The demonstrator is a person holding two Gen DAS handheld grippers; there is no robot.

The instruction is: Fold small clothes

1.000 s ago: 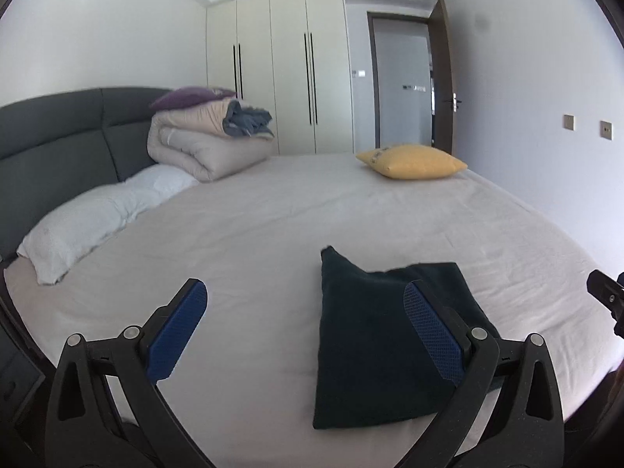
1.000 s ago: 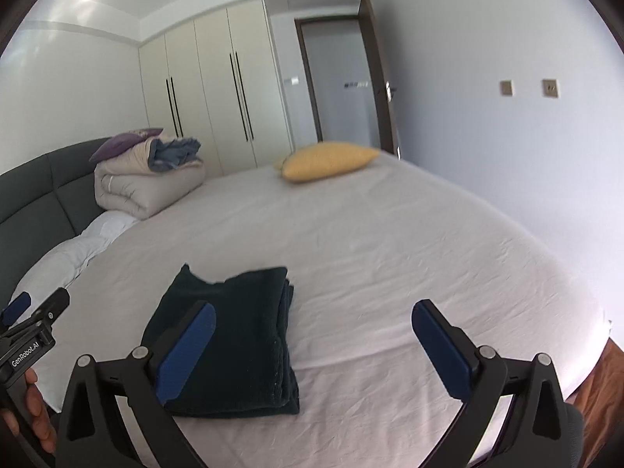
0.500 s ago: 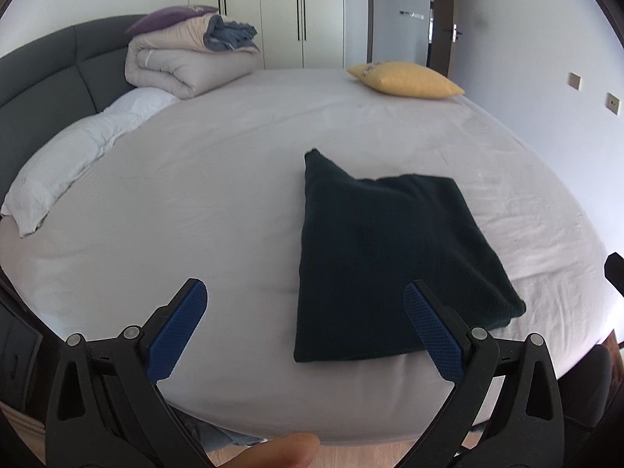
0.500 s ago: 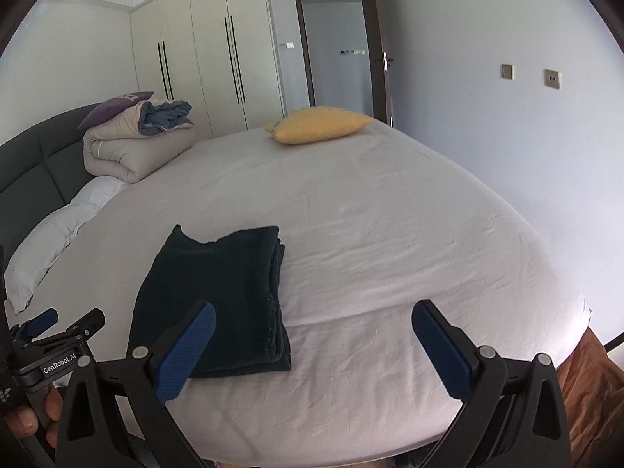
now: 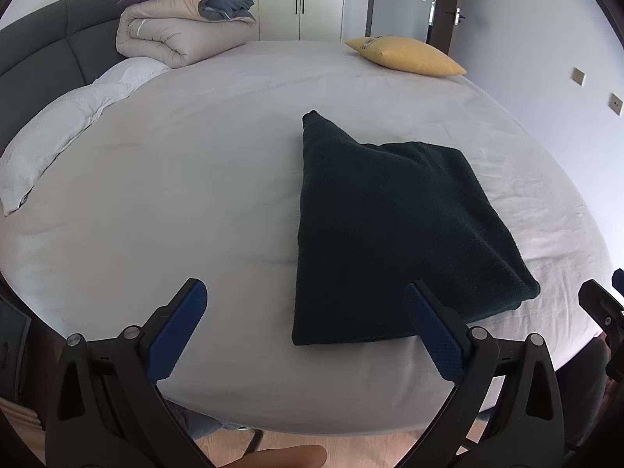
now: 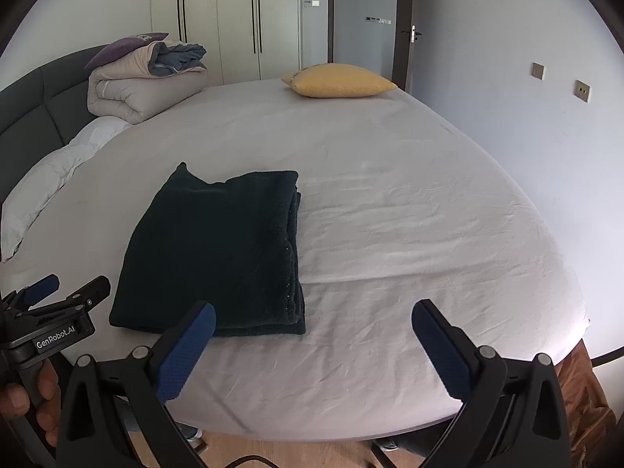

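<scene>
Both tools have drawn back and risen since a second ago, so the near edge of the bed and the wooden floor (image 5: pixel 390 444) below it now show in each wrist view, and the folded dark green garment (image 5: pixel 394 230) lies wholly clear of the fingers. The left tool (image 5: pixel 306 319) hangs over the bed's near edge with its jaws spread wide and nothing between its blue pads (image 5: pixel 177 335). The right tool (image 6: pixel 314 343) is likewise wide open and empty, hovering above the bare sheet to the right of the garment. The garment sits flat on the white sheet of the bed (image 6: pixel 409 214), near its front edge, folded into a rough rectangle with stacked layers showing along its right side. Further back lie a yellow cushion (image 6: pixel 341 82), a rolled duvet (image 5: pixel 175 35) against the dark headboard (image 5: pixel 43 50), and a white pillow (image 5: pixel 58 136).
</scene>
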